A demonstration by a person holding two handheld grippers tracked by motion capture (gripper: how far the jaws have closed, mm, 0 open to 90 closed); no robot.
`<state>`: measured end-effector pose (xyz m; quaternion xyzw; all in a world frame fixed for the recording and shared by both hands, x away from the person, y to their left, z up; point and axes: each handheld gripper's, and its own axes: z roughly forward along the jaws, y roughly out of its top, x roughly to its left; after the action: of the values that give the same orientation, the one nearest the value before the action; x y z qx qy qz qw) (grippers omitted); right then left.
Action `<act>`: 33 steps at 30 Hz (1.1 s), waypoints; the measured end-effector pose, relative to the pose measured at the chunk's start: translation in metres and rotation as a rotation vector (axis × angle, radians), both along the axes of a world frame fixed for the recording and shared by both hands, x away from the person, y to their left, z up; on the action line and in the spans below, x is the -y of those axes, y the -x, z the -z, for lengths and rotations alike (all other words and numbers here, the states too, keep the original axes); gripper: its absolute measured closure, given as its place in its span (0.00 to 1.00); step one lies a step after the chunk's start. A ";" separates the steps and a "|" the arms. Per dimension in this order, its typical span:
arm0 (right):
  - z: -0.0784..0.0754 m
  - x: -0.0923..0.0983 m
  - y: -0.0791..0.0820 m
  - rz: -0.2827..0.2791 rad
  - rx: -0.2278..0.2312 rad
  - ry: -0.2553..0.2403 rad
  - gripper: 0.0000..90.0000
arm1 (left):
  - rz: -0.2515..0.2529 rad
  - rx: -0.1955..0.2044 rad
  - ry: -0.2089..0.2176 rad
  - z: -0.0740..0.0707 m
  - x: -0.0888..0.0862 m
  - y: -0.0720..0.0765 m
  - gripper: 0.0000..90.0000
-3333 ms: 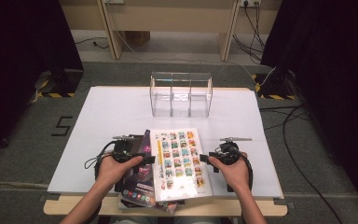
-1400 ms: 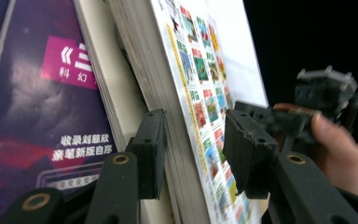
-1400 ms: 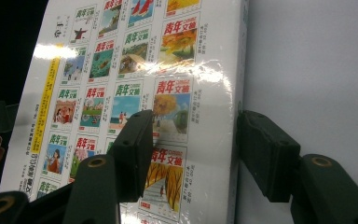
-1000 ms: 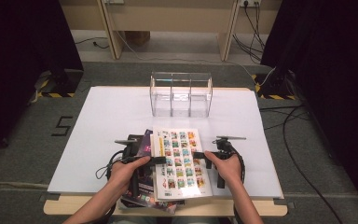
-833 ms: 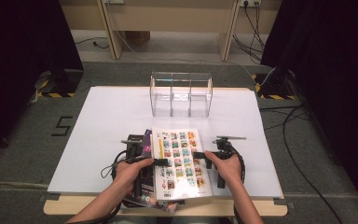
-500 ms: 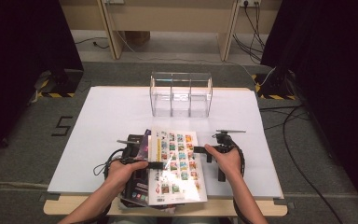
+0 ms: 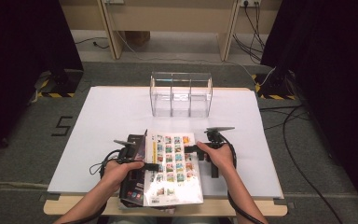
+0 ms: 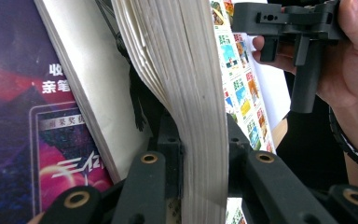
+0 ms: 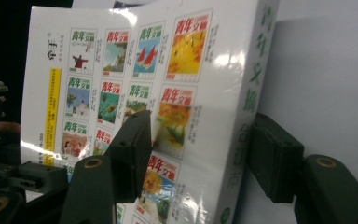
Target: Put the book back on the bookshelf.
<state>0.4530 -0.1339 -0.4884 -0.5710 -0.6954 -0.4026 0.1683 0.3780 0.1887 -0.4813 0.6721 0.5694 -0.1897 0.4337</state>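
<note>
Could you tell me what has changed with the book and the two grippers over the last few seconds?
The left gripper has just been closing and now clamps the book's page edge; the right gripper grips the spine side. The book has tipped up off the dark magazine. The clear organizer stayed put.

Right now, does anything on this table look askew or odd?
Yes: the white book is tipped up off the dark book beneath, pinched by both tongs, left and right. Its page block bows sideways.

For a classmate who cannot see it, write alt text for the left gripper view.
The left gripper clamps the page edge of a thick white book between its black jaws. A purple magazine lies to the left; beyond, a hand holds the right gripper.
</note>
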 end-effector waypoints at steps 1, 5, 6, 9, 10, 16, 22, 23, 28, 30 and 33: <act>0.000 0.000 0.000 0.000 0.000 0.000 0.49 | 0.000 0.000 0.000 0.000 0.000 0.000 0.83; -0.007 0.002 0.000 0.005 -0.010 0.020 0.58 | 0.011 -0.008 -0.023 -0.003 0.002 -0.002 0.83; -0.011 0.002 0.001 0.006 -0.003 0.029 0.60 | 0.014 -0.011 -0.026 -0.003 0.002 -0.002 0.83; -0.024 0.003 0.007 0.006 0.049 0.030 0.69 | 0.009 -0.031 -0.022 -0.003 0.002 -0.005 0.82; -0.029 0.003 0.009 -0.001 0.065 0.017 0.71 | 0.007 -0.035 -0.021 -0.002 0.002 -0.006 0.82; -0.041 -0.002 0.009 -0.046 0.072 0.005 0.72 | 0.020 -0.039 -0.037 -0.003 0.002 -0.008 0.82; -0.034 -0.009 0.004 -0.088 0.049 0.028 0.64 | 0.020 -0.050 -0.033 -0.002 0.002 -0.009 0.82; -0.033 -0.009 0.003 -0.091 0.048 0.034 0.64 | 0.022 -0.052 -0.032 -0.002 0.002 -0.009 0.82; -0.025 -0.010 0.001 -0.078 0.011 0.046 0.70 | 0.019 -0.049 -0.027 -0.001 0.001 -0.008 0.82; -0.024 -0.007 0.000 -0.065 -0.006 -0.019 0.77 | 0.015 -0.049 -0.021 -0.001 0.000 -0.008 0.81; -0.029 -0.006 0.003 -0.079 0.025 -0.060 0.78 | 0.013 -0.031 -0.013 0.000 -0.001 -0.006 0.80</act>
<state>0.4502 -0.1280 -0.4592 -0.5328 -0.7069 -0.4237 0.1923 0.3841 0.1898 -0.4814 0.6757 0.5728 -0.1991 0.4193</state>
